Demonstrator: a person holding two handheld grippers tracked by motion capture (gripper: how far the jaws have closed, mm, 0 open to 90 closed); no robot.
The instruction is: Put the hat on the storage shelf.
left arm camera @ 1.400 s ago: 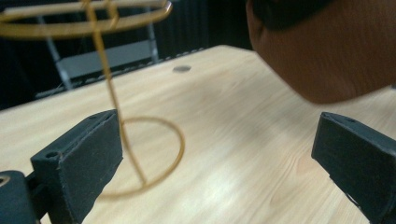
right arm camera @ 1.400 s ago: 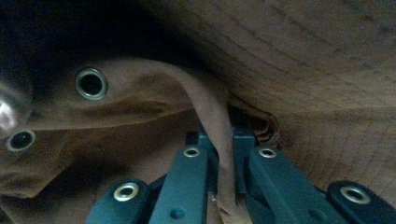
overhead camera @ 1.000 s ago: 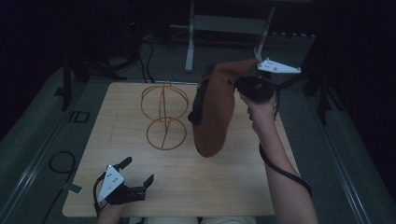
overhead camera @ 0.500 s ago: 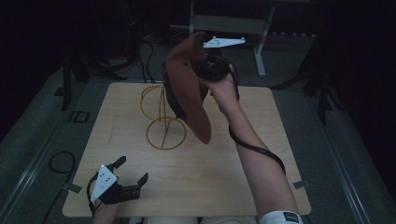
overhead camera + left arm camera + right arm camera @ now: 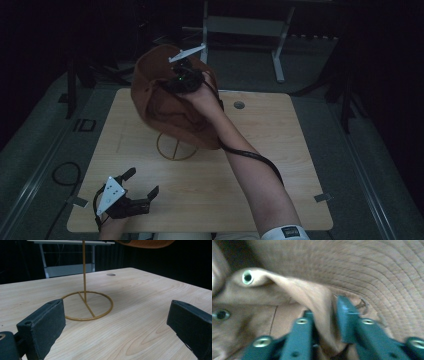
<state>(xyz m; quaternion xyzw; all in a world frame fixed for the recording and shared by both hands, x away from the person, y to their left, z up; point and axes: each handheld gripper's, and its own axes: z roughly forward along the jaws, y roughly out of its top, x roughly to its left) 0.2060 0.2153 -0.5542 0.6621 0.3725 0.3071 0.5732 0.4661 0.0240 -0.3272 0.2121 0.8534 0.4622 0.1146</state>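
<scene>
A brown brimmed hat hangs over the top of the gold wire stand, whose upper loops it hides; whether it rests on them I cannot tell. My right gripper reaches into the hat from above. In the right gripper view its teal jaws have just been opening, with a fold of the hat between them and no longer squeezed. My left gripper lies open near the table's front left corner; between its fingers I see the stand's ring base and the hat's brim above.
The wooden table has a small round hole near its far edge. A grey metal frame stands behind the table. A cable loop lies on the floor at the left.
My right hand has carried the hat from the table's right side leftward to over the wire stand, and the hat now covers the stand's loops. The left gripper has stayed put.
</scene>
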